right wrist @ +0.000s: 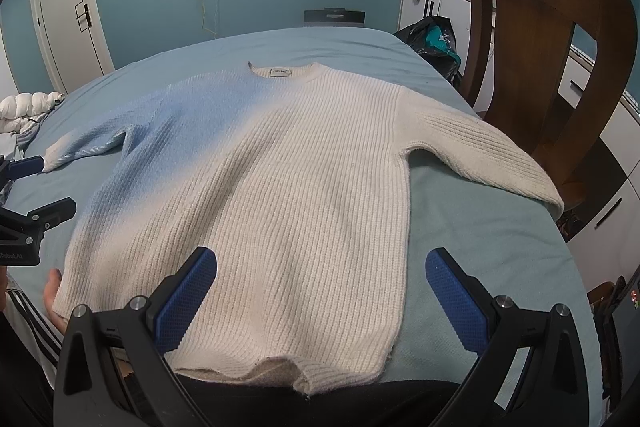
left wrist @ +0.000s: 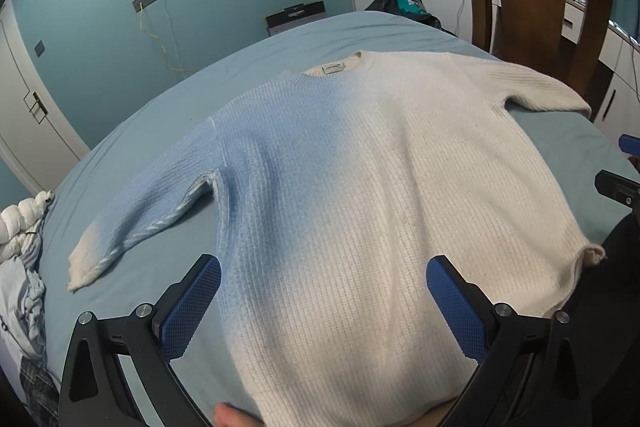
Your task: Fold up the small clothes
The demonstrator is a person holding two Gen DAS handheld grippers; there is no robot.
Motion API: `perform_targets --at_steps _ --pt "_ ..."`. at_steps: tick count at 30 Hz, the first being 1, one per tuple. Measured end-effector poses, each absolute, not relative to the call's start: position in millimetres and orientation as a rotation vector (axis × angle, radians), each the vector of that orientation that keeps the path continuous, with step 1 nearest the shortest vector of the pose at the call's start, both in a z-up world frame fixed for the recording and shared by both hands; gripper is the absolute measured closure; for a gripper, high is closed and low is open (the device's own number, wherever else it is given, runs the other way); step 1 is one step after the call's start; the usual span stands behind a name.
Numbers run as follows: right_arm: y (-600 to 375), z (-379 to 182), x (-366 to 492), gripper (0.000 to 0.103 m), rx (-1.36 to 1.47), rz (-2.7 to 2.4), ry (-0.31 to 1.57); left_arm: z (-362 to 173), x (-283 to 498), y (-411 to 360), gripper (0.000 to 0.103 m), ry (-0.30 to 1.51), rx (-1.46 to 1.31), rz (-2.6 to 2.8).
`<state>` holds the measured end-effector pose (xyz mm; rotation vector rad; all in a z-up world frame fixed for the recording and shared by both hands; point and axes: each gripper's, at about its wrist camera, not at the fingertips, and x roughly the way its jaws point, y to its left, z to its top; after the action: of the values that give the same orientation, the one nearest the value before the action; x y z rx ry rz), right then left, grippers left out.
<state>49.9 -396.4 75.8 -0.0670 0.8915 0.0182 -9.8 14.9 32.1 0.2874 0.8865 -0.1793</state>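
A knitted sweater (left wrist: 360,187), white fading to light blue on its left side, lies flat and face up on the blue bed, collar away from me, both sleeves spread out. It also shows in the right wrist view (right wrist: 288,187). My left gripper (left wrist: 324,303) is open and empty, hovering over the sweater's lower left part. My right gripper (right wrist: 320,295) is open and empty over the lower right part near the hem. The left gripper also shows at the left edge of the right wrist view (right wrist: 24,187).
The bed (right wrist: 480,247) has a light blue sheet. A brown wooden chair (right wrist: 532,67) stands at its right side. A black bag (right wrist: 436,39) sits at the far right corner. A heap of clothes (left wrist: 20,267) lies at the bed's left edge.
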Motion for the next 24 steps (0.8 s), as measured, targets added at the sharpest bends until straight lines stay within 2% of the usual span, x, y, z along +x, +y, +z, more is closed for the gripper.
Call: perform_targets --at_steps 24 --pt "-395.1 75.3 51.7 0.001 -0.070 0.020 0.904 30.4 -6.5 12.9 0.000 0.892 0.285 -0.174"
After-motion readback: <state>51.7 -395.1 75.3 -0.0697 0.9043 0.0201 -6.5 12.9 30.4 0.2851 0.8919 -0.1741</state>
